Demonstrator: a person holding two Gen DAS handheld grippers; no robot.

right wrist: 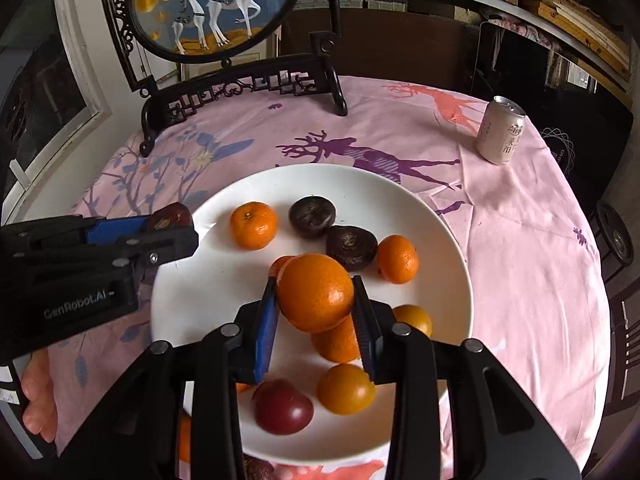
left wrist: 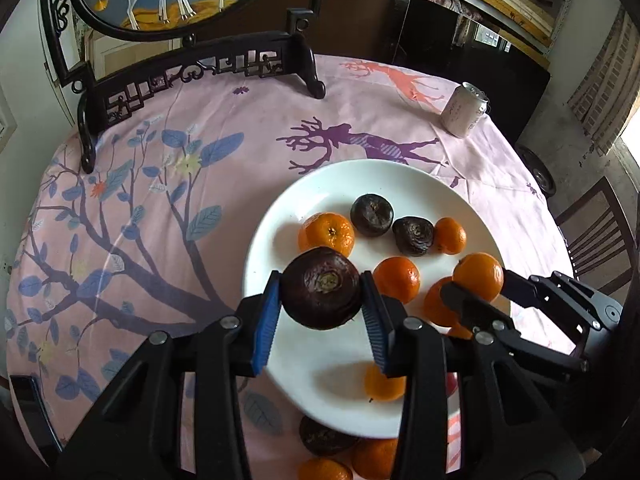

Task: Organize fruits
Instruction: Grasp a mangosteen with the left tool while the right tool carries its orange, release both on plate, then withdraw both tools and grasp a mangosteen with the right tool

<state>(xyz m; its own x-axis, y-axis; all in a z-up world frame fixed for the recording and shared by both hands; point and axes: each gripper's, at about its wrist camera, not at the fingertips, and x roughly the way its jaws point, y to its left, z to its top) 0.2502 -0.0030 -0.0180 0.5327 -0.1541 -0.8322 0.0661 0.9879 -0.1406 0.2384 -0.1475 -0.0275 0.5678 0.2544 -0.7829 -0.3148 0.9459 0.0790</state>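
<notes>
Two fruits held up over white plate (left wrist: 280, 364). Left gripper (left wrist: 322, 300) pinches dark purple fruit (left wrist: 322, 294) between blue pads. Right gripper (right wrist: 316, 312) pinches orange (right wrist: 316, 292) same way. More oranges and dark fruits lie on plate; a few, blurry, maybe sit on pink tablecloth (left wrist: 160, 240) by near rim. Can (left wrist: 464, 110) stands far right. Round deer picture (right wrist: 216, 4) at back.
</notes>
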